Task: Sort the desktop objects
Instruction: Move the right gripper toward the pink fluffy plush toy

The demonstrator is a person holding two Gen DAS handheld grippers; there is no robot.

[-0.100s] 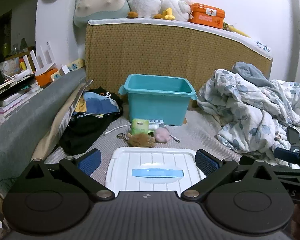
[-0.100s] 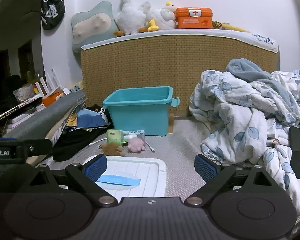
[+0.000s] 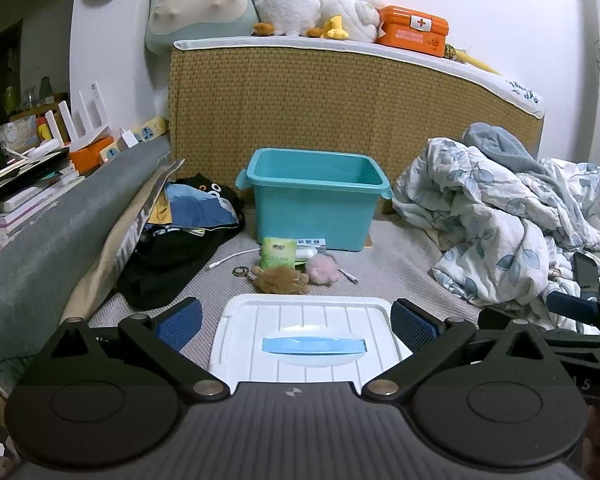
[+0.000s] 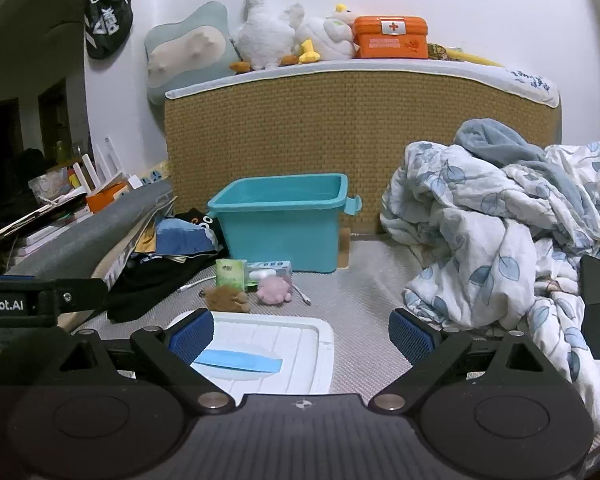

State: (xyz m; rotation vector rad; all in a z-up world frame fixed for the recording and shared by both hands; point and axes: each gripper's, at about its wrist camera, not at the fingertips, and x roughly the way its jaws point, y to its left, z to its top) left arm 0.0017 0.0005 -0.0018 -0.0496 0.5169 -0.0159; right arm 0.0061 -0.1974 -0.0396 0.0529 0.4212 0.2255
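An open teal bin (image 3: 314, 208) (image 4: 280, 224) stands on the grey mat by the woven headboard. In front of it lie a green tissue pack (image 3: 278, 253) (image 4: 230, 273), a white box (image 3: 311, 243) (image 4: 270, 267), a brown fuzzy toy (image 3: 278, 280) (image 4: 226, 298), a pink plush (image 3: 322, 271) (image 4: 274, 289), a pen (image 3: 349, 276), a key ring (image 3: 241, 271) and a white cable (image 3: 232, 258). A white lid with a blue handle (image 3: 312, 346) (image 4: 268, 350) lies nearest. My left gripper (image 3: 296, 326) is open, with the lid between its fingers. My right gripper (image 4: 300, 332) is open and empty, right of the lid.
A crumpled leaf-print quilt (image 3: 500, 220) (image 4: 500, 232) fills the right side. Dark clothes (image 3: 172, 248) and a grey roll (image 3: 60, 232) lie on the left. Plush toys and an orange first-aid box (image 3: 414, 31) sit on the headboard.
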